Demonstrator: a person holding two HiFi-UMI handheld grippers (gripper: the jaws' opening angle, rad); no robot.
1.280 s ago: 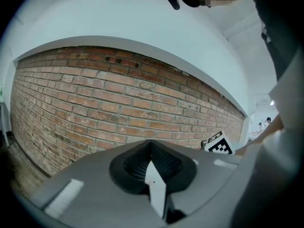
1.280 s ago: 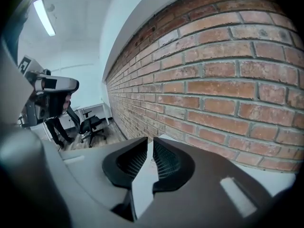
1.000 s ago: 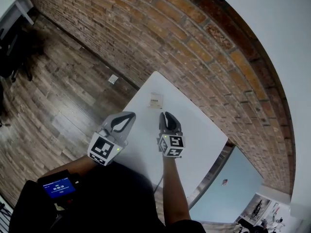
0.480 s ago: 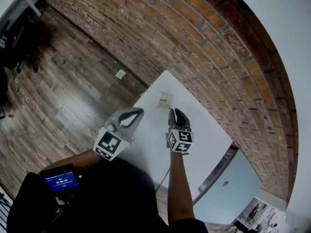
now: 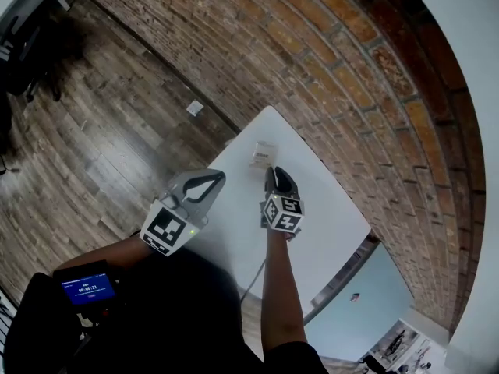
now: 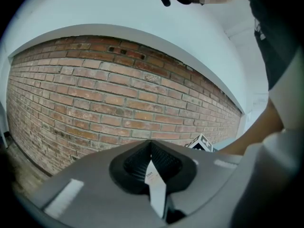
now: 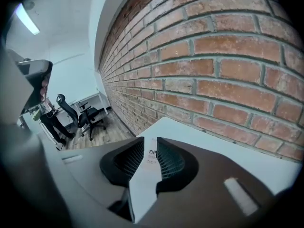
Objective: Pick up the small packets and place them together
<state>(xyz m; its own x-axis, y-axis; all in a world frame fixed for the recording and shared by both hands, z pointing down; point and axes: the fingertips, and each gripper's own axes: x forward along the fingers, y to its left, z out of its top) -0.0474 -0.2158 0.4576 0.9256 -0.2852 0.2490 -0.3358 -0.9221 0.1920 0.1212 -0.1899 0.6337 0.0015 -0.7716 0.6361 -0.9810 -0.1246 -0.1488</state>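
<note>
My left tool (image 5: 218,176) hangs at the left edge of the white tabletop (image 5: 331,216) and points toward the brick wall (image 5: 312,61). In the left gripper view its jaws are pressed together on the clamped packet (image 6: 156,186). This is a small white sachet standing on edge between the ribbed black pads, with a little dark print near its upper end. To the right in that view I see the marker cube of my other tool, with my forearm behind it.

My right tool (image 5: 274,172) is over the tabletop, tilted downward, near the left tool but not touching it. Its jaws stand a little apart and have just been opening. Just ahead of its tips lies the loose packet (image 5: 263,154), flat on the tabletop near the far left corner. In the right gripper view that packet shows in the narrow gap between the two pads, printed face up. The pads do not press on it, and I cannot tell whether the tips touch it. Past the tabletop's far edge the brick wall runs close by on the right. To the left are the wooden floor (image 5: 101,131) and a black office chair (image 7: 71,112).
</note>
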